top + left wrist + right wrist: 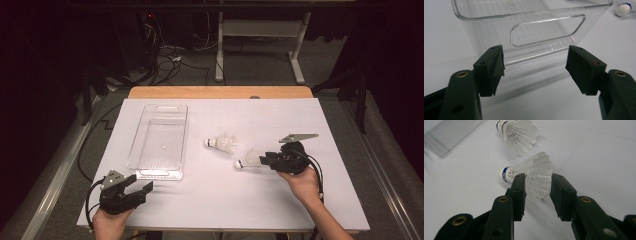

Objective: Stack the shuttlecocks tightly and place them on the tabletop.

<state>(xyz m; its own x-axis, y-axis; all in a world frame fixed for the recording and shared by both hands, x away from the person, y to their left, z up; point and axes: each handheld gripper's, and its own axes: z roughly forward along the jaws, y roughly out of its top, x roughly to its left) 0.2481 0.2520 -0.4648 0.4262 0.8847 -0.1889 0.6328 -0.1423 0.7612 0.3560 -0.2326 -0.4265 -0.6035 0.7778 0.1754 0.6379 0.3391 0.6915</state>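
Two white shuttlecocks lie on the white table near the middle. The nearer shuttlecock (248, 160) (537, 167) has its feather skirt between the pads of my right gripper (263, 160) (538, 192), which press on both sides of the skirt; its blue-banded cork points away to the left. The other shuttlecock (222, 143) (519, 135) lies free just beyond. A clear plastic bin (145, 130) (486, 30) stands at the left with a small speck inside. My left gripper (142, 186) (535, 67) rests open in front of the bin's handle end, nothing between its jaws.
The table (215, 200) has a wooden strip along its far edge (220, 92). One shuttlecock's cork (624, 9) peeks in at the top right of the left gripper view. Cables and desk legs stand on the floor beyond the table.
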